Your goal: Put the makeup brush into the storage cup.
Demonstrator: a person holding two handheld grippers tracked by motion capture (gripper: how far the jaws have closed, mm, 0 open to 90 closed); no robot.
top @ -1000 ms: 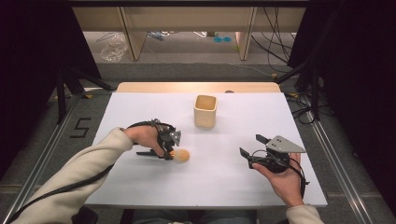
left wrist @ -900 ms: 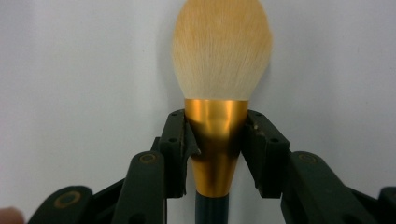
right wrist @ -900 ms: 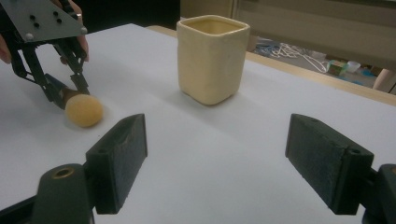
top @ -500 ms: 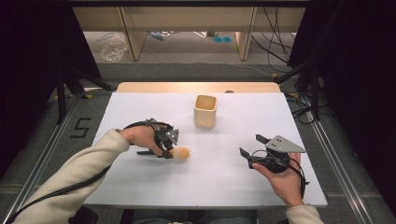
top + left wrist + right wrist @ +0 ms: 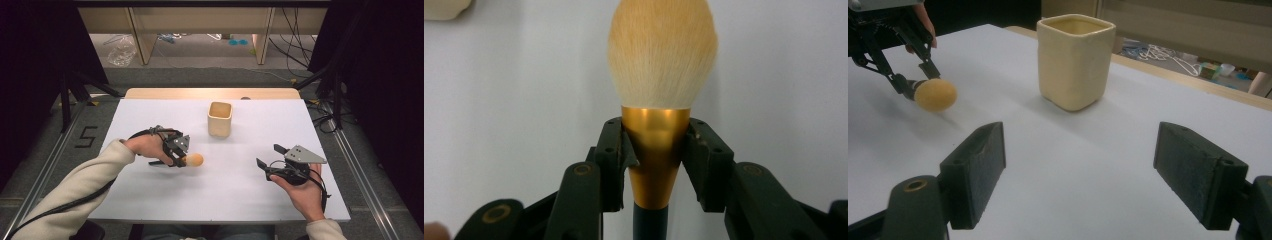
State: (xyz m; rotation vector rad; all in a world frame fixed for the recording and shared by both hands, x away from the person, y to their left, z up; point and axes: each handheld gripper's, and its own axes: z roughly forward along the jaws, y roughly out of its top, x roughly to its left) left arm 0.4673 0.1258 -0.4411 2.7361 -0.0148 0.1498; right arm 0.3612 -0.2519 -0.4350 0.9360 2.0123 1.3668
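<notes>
Brush (image 5: 661,100) is sitting clamped in the left gripper (image 5: 176,152), its gold ferrule pinched between the 2 black jaws and its dark handle running back down between them in the left gripper view. Its fluffy orange-tan head is sticking out past the jaw tips, and in the high view that head (image 5: 194,160) is pointing toward the middle of the table (image 5: 150,110), low over the white top; whether it is touching the surface is hard to tell. In the right gripper view the head (image 5: 936,94) is showing as a rounded tan ball at the end of the far gripper (image 5: 908,75), with a soft shadow lying under it. The left hand (image 5: 145,147) is wrapping around the gripper body, a cream sleeve (image 5: 75,190) and a black cable trailing back toward the table's near left edge. Cup (image 5: 220,119), a cream square-sided one, is standing upright beyond the brush and a little to its right, well apart from it. The right gripper (image 5: 270,157) is resting in the right hand (image 5: 302,192) near the table's right side, its 2 jaws standing wide apart with nothing between them, pointing toward the cup (image 5: 1075,60) and brush.
</notes>
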